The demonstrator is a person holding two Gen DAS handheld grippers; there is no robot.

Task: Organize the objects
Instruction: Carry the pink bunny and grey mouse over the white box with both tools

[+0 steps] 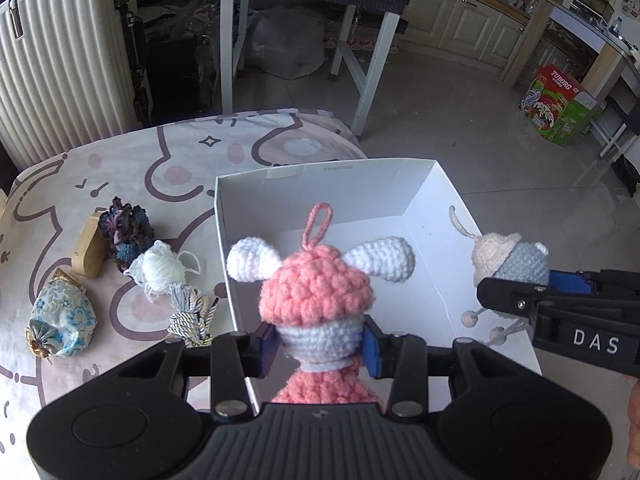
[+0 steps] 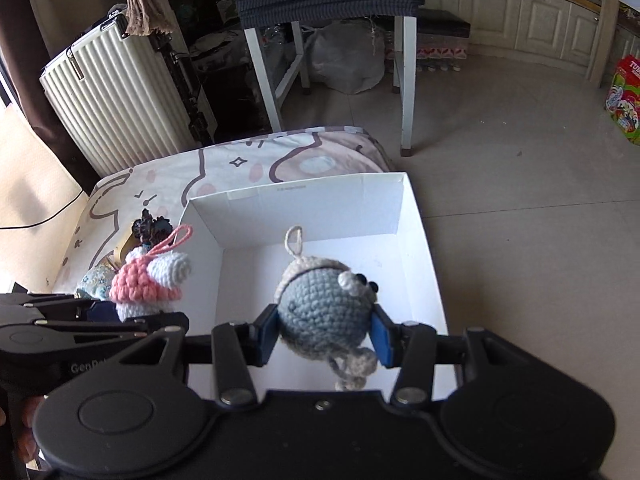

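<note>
the left gripper [image 1: 320, 346] clasps a pink crochet doll [image 1: 316, 292] with white ears; the right gripper [image 2: 325, 334] clasps a grey-blue crochet doll [image 2: 324, 306], both over the near part of the white box [image 1: 320, 184].

- The left wrist view looks forward and steeply down along the left gripper [image 1: 320, 344], close above the white box [image 1: 320, 178], whose open inside fills the middle of the picture.
- It sits to the left, so the patterned cloth [image 1: 120, 168] spreads on its left side and the right gripper [image 1: 504, 296] enters from the right edge.
- The right wrist view looks the same way from further right, just as near.
- Both views share the box, the cloth, the white suitcase [image 2: 116, 92] and the table legs beyond.
</note>
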